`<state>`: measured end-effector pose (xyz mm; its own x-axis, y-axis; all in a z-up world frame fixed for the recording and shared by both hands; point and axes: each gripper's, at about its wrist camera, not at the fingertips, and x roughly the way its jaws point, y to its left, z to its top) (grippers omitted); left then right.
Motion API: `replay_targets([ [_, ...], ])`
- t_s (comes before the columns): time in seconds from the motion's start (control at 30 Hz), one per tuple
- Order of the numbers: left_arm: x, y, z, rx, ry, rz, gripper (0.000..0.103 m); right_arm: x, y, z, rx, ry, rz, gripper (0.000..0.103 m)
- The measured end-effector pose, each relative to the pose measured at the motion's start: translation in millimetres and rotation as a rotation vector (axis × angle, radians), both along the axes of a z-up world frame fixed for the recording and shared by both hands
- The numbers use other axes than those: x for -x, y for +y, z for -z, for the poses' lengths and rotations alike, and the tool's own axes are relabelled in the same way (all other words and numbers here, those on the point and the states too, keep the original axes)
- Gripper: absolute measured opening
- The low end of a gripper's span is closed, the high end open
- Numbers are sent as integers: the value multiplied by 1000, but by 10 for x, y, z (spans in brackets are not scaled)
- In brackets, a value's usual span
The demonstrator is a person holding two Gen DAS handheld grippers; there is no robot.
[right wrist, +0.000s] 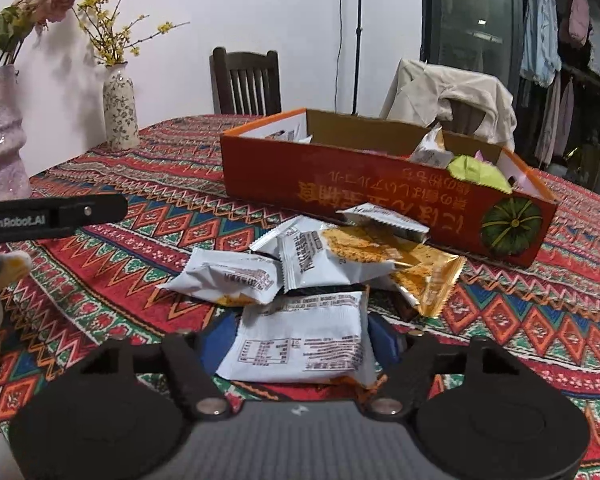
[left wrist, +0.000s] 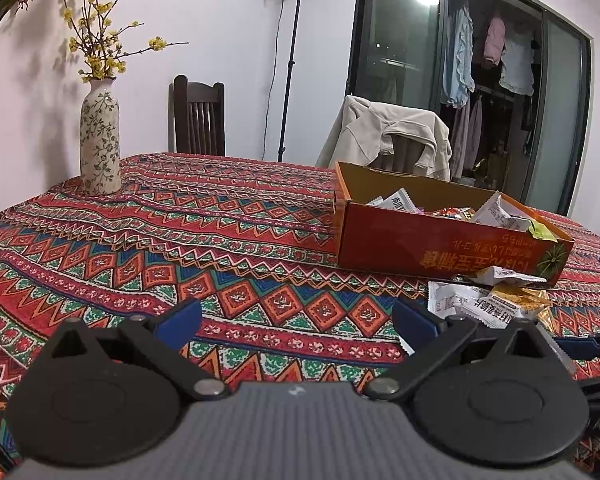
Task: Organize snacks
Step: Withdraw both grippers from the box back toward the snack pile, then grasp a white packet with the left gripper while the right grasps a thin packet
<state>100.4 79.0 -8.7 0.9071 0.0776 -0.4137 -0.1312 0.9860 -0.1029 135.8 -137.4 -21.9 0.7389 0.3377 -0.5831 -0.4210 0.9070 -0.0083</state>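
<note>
The open orange cardboard box (right wrist: 380, 184) on the patterned-cloth bench (right wrist: 140, 240) holds assorted snack packets, more lie heaped just before it, where the right gripper (right wrist: 300, 340) clamps a white foil snack packet (right wrist: 300, 344), while the left gripper (left wrist: 296, 320) gapes empty beside.

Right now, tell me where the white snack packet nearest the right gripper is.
In the right wrist view the white snack packet sits between the right gripper's blue fingers, low centre, nearest of the loose pile before the orange box.

txt: "GenRobot.AI" on left gripper (right wrist: 52, 216) | box (right wrist: 340, 176) print unreadable
</note>
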Motion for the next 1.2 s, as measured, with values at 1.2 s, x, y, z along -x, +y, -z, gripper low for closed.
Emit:
replay_targets([
  [1.2, -449, -810, -7, -16, 218, 123, 103, 88, -882, -311, -244, -94, 106, 8],
])
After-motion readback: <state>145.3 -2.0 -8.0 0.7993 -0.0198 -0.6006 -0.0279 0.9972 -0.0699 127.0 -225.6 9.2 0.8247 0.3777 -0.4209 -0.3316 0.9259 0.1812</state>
